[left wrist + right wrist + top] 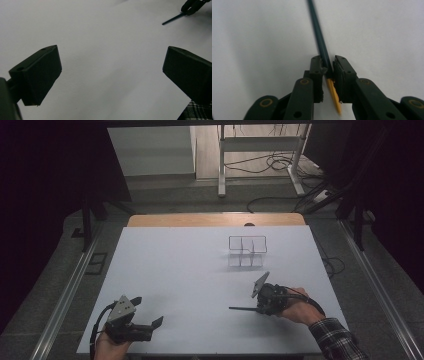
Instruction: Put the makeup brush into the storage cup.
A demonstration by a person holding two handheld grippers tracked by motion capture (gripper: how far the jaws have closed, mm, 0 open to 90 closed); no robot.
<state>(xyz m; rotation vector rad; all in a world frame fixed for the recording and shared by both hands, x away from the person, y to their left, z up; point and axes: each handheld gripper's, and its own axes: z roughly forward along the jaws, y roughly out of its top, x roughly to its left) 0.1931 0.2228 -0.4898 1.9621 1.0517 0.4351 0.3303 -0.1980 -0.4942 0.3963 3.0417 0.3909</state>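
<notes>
The right gripper has its jaws drawn in tight on a thin dark pencil, pads pressed against the shaft from either side. In the right gripper view the dark shaft runs from the jaws up to the top edge of the frame, while a yellow-orange end pokes out behind the pads toward the bottom centre. In the high view the same right gripper sits at the lower right of the white table, and the pencil juts out to its left, lying low over the surface.

The grip sits near one end of a long, slender thing, so most of its length hangs unsupported. My guess is that it could pivot between the pads if the far tip drags or catches on the table, or slip out lengthwise under a quick swing.

A clear divided holder stands at the upper centre right of the high view, well apart from the pencil.

The left gripper rests at the lower left, jaws spread wide with nothing between them; the left gripper view shows bare table between its fingertips.
</notes>
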